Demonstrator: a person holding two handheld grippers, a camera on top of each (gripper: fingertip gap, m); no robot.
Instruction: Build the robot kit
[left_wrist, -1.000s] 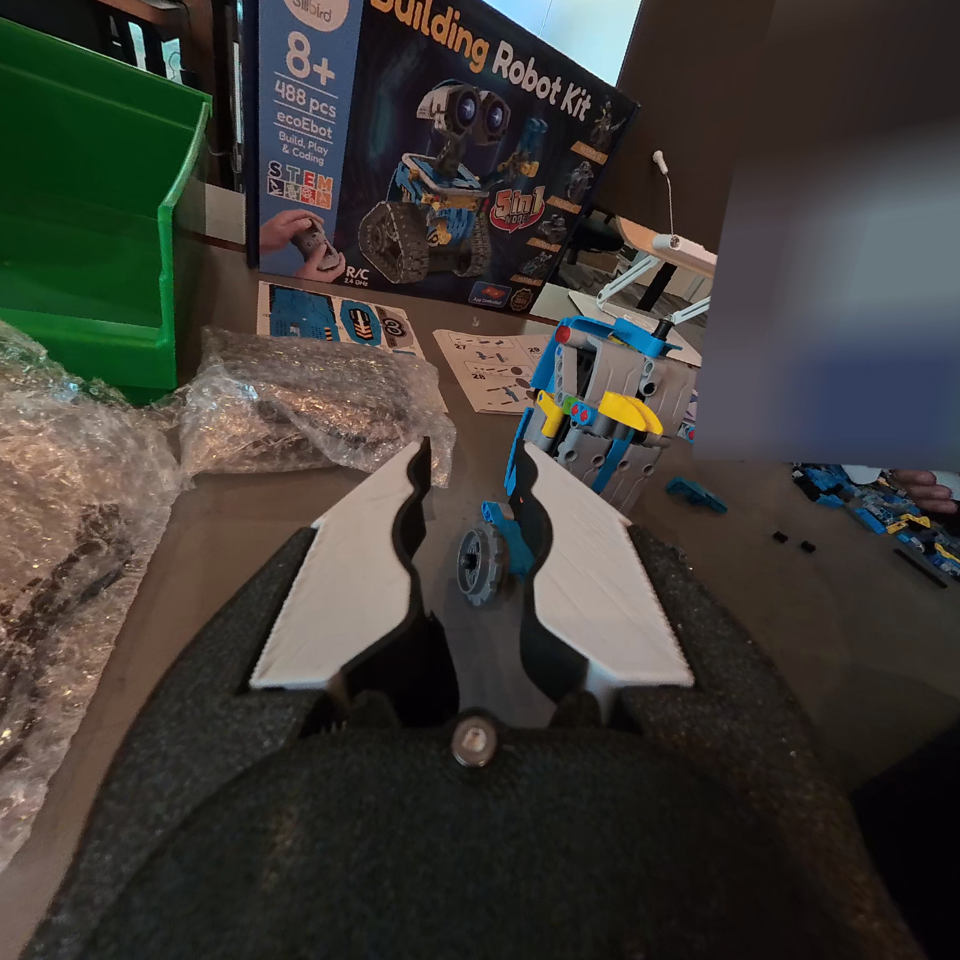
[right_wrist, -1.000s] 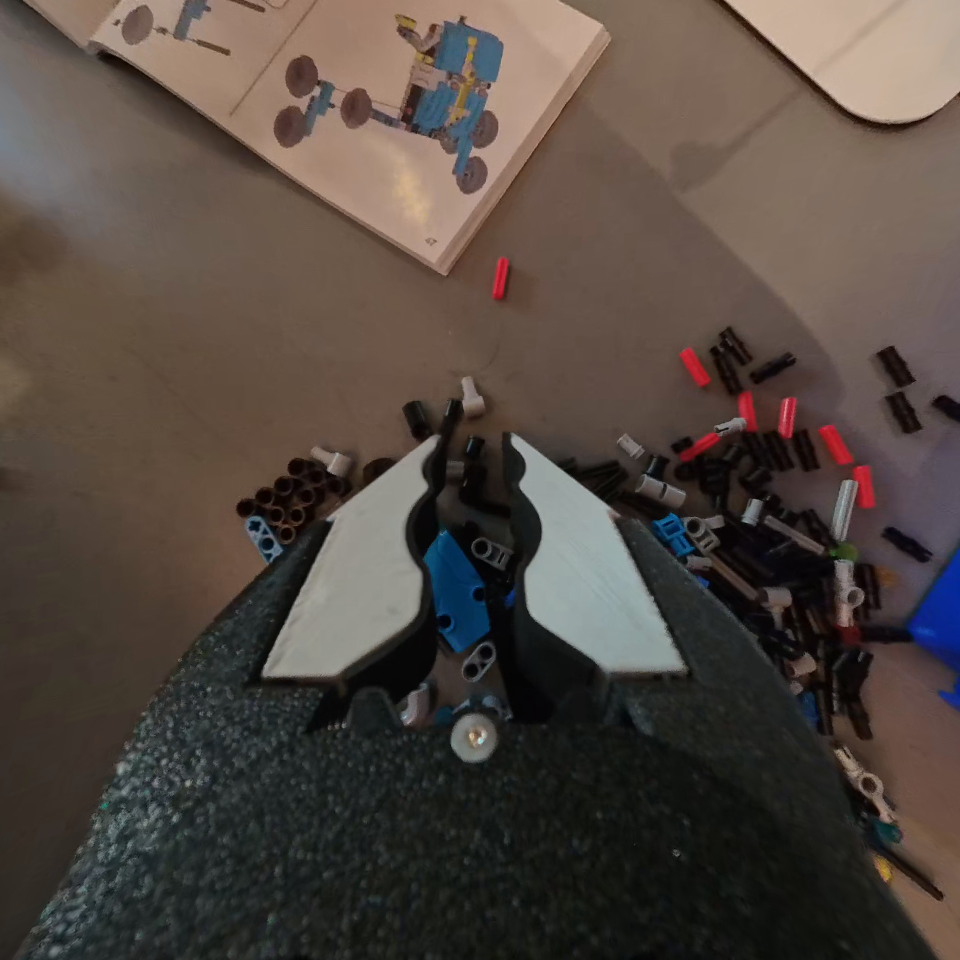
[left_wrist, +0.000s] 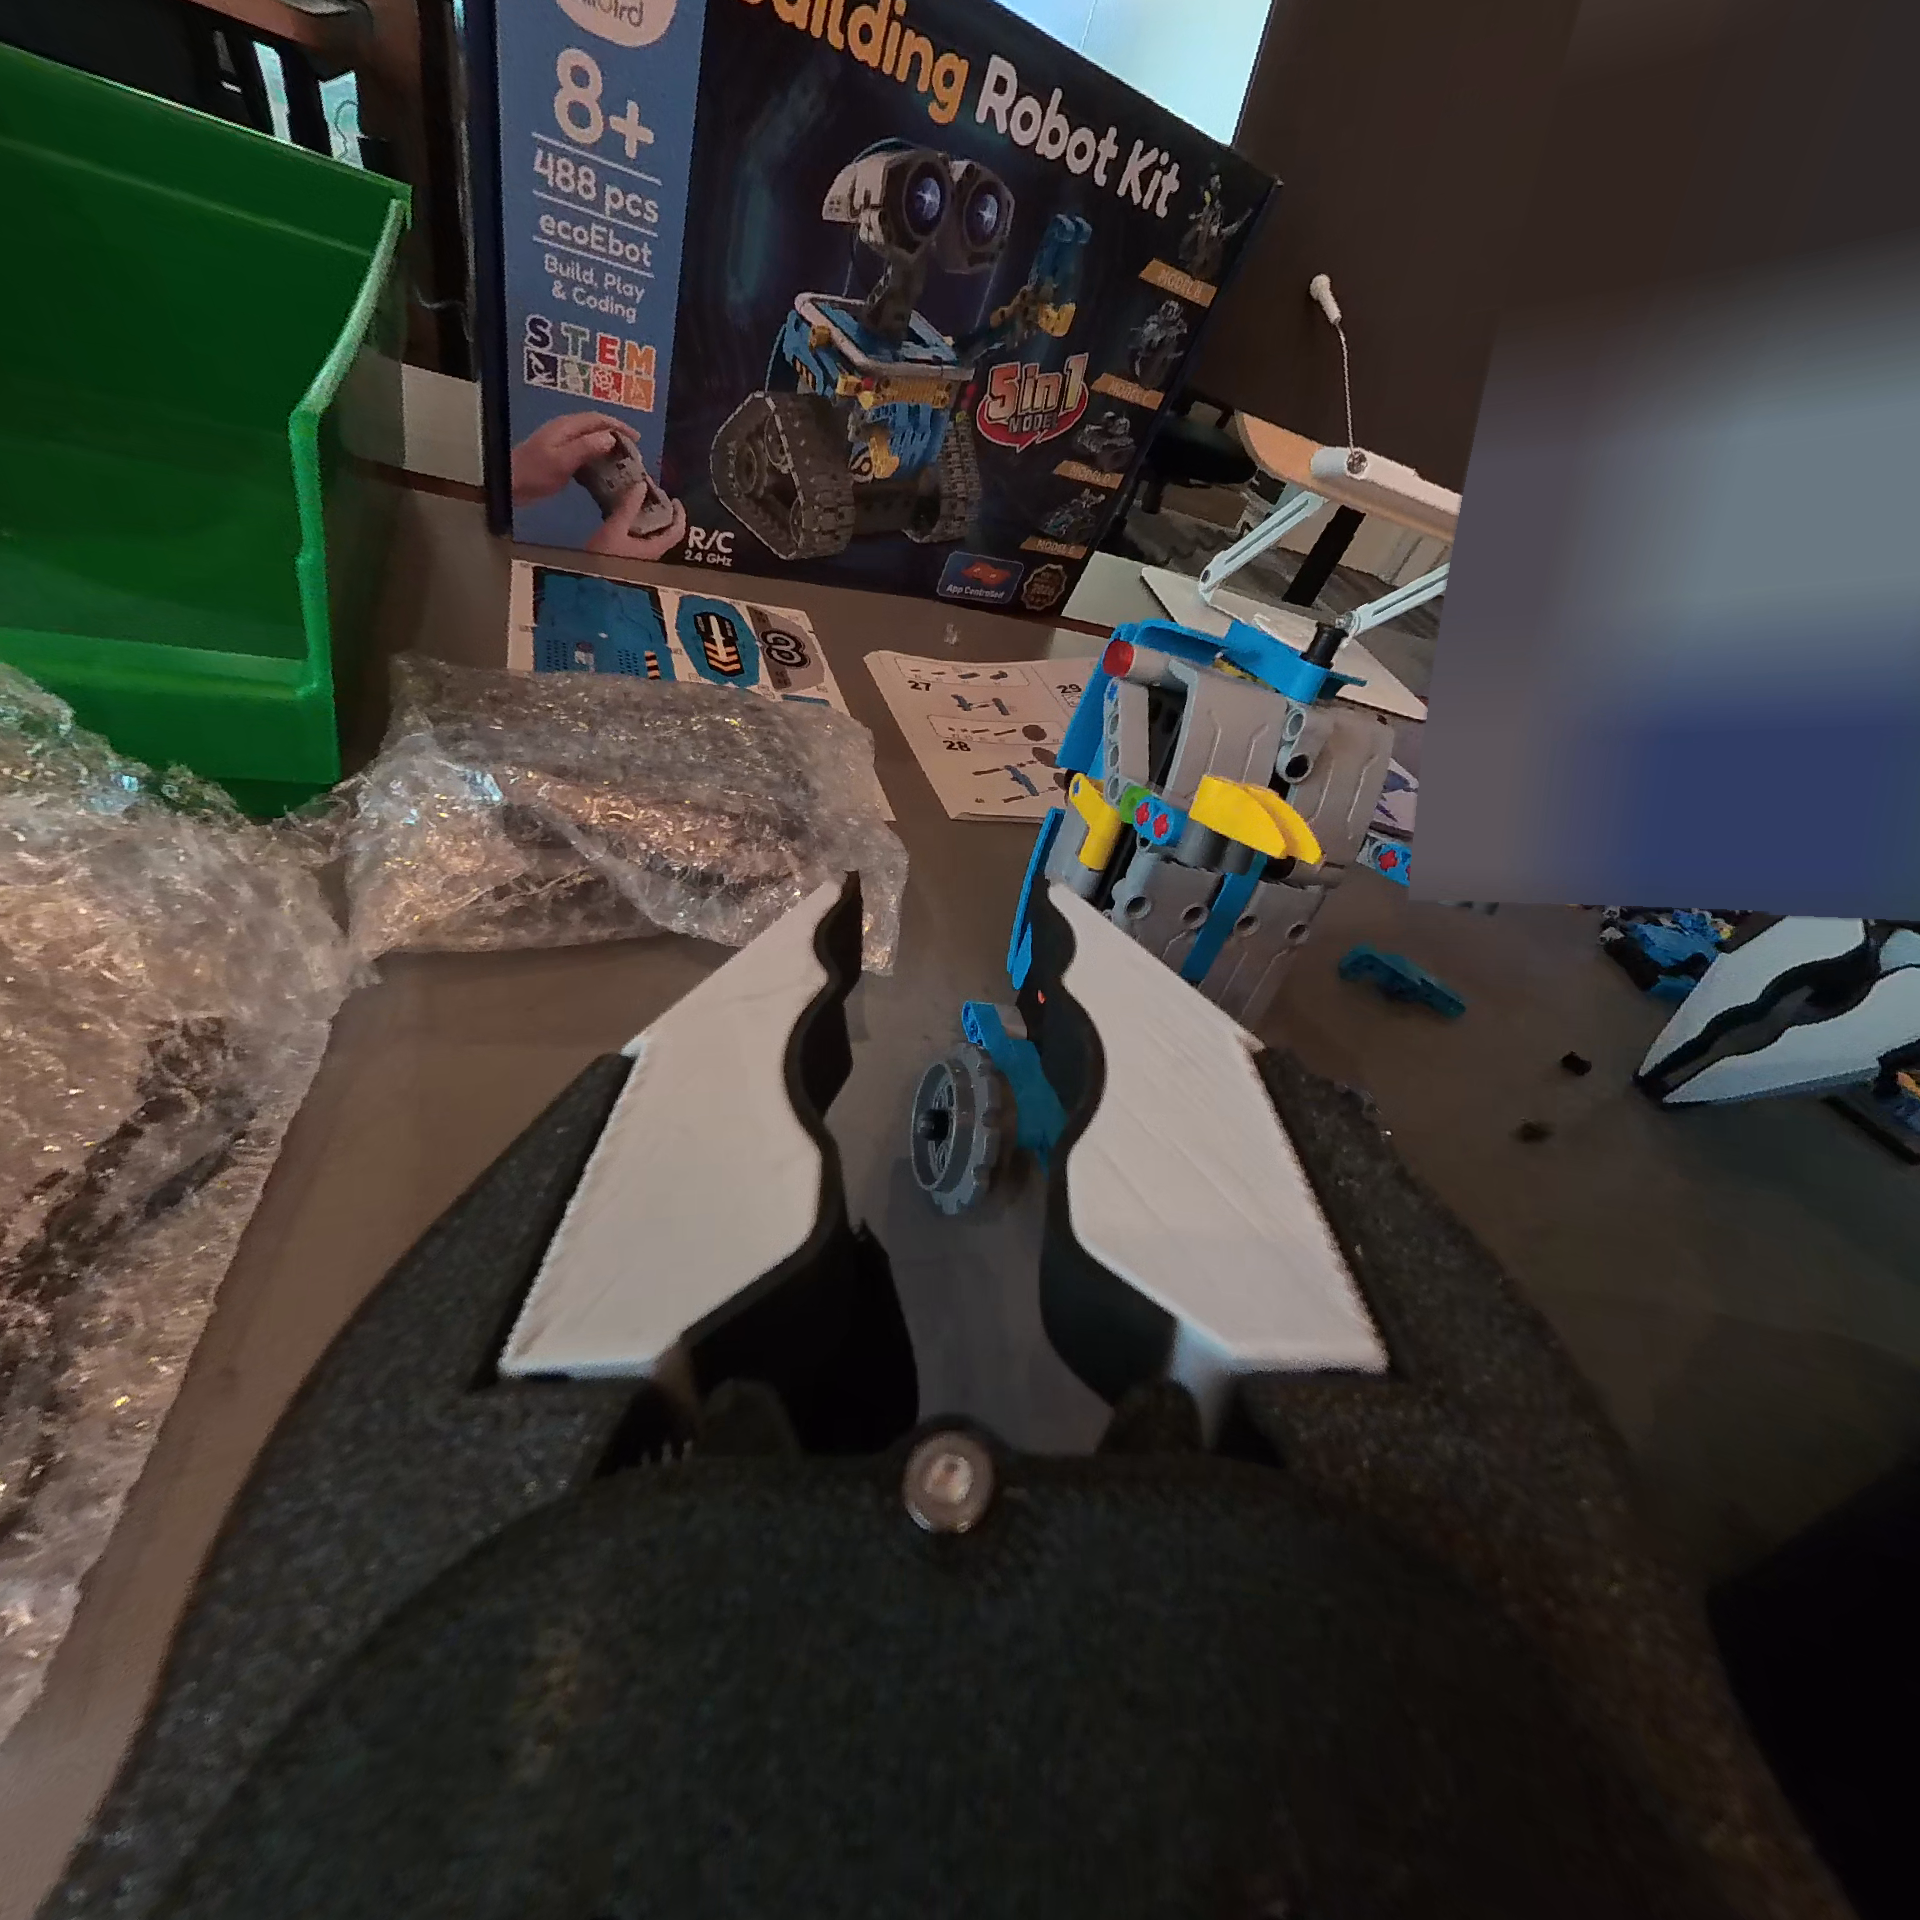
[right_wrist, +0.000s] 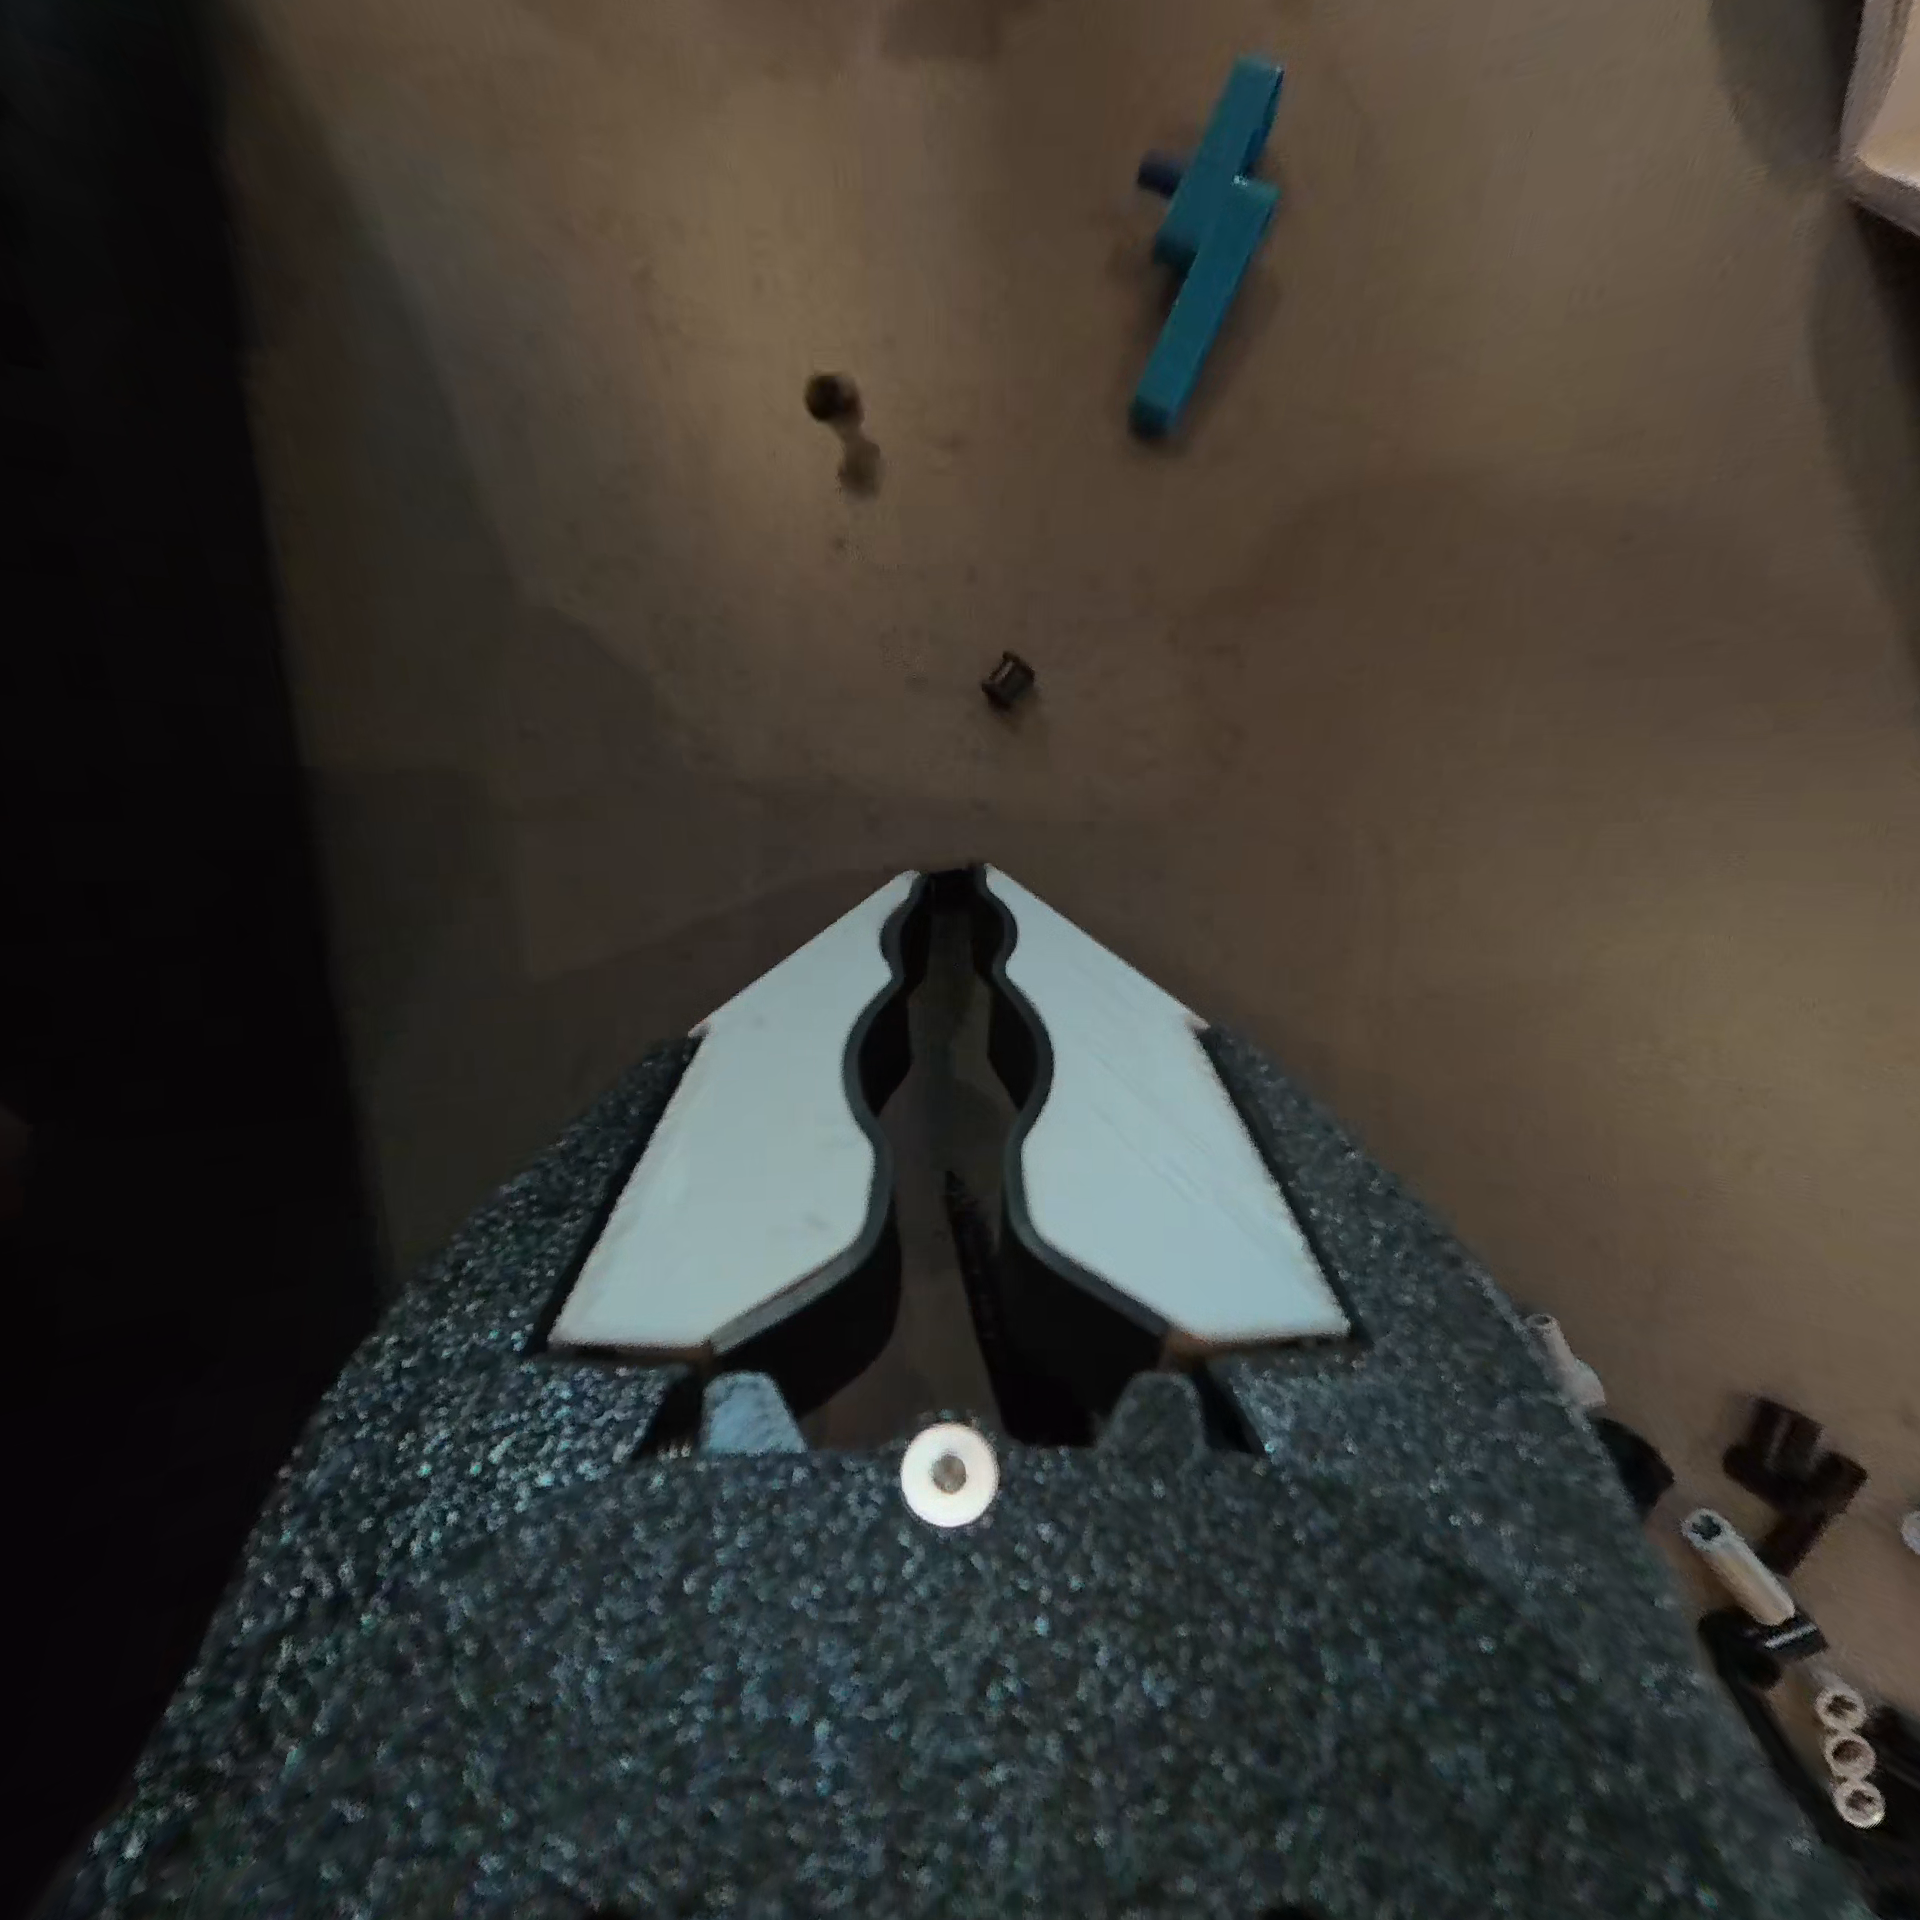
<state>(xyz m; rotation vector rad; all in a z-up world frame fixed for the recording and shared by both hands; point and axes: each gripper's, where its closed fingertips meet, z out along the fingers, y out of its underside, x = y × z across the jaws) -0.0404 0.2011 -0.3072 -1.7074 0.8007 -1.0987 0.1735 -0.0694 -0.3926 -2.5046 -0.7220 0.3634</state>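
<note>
My left gripper (left_wrist: 943, 904) is open and low over the brown table. A grey gear wheel (left_wrist: 956, 1127) on a blue beam (left_wrist: 1013, 1060) lies between its fingers, close to the right finger. A part-built blue, grey and yellow robot model (left_wrist: 1216, 790) stands just beyond the right fingertip. My right gripper (right_wrist: 951, 876) is shut, with a small dark piece pinched at its tips; it also shows at the far right of the left wrist view (left_wrist: 1662, 1070). A black pin (right_wrist: 1006, 681) and a teal stepped piece (right_wrist: 1210, 249) lie ahead of it.
The kit box (left_wrist: 883, 312) stands at the back and a green bin (left_wrist: 187, 436) at the left. Bubble-wrap bags (left_wrist: 613, 800) lie left of my left gripper. A sticker sheet (left_wrist: 665, 644) and instruction sheet (left_wrist: 966, 727) lie before the box. Loose pins (right_wrist: 1766, 1558) lie lower right. To the black pin (right_wrist: 1006, 681): right tips about 4 cm, left tips about 30 cm.
My right gripper has left the pile of loose pieces, closed its fingers and moved over barer table near the teal piece. My left gripper and the gear have not moved.
</note>
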